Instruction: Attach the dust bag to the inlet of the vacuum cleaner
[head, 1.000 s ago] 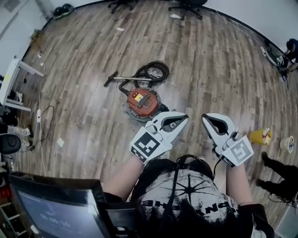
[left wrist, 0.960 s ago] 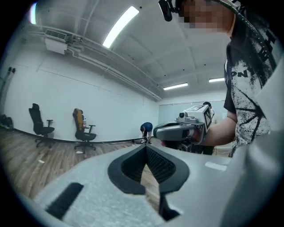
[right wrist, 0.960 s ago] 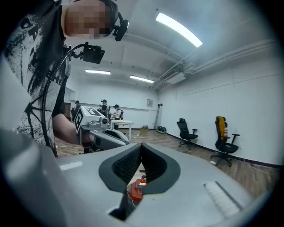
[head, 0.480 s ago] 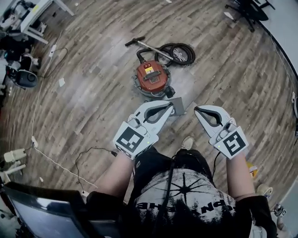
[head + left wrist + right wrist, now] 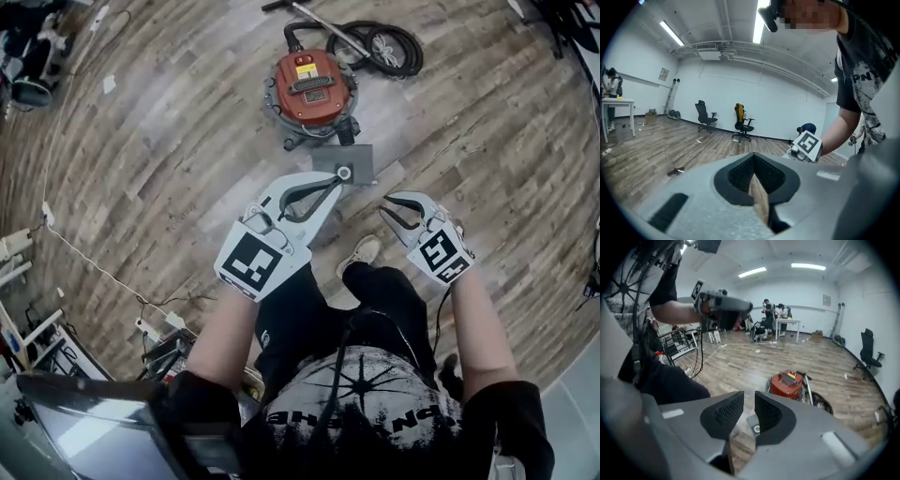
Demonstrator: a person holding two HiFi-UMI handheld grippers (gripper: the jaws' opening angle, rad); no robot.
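- Head view: I hold both grippers over a wooden floor [image 5: 187,141], with the red vacuum cleaner [image 5: 314,86] standing ahead of them.
- The dust bag [image 5: 345,161], a flat grey piece with a round hole, lies on the floor just beside the vacuum's near side, in no jaws.
- The left gripper [image 5: 334,182] has its jaws clenched together with nothing between them. From the head view its tip overlaps the bag's near edge. I cannot tell whether it touches.
- The right gripper [image 5: 749,404] has just been opening its jaws. They stand apart, released, and nothing is between the pads.
- Through that gap, in the right gripper view, the bag's hole shows on the floor beyond, with the vacuum behind it.
- A coiled black hose [image 5: 380,42] and a metal wand [image 5: 319,17] lie at the vacuum's far side, clear of the bag.
- One light shoe [image 5: 361,251] stands on the floor between the two grippers, near the bag.
- A power strip [image 5: 155,330] and a white cable [image 5: 75,253] lie well apart to the left.
- Two office chairs [image 5: 705,117] stand by the far wall in the left gripper view.
- People stand at a white counter [image 5: 787,324] at the back of the room.
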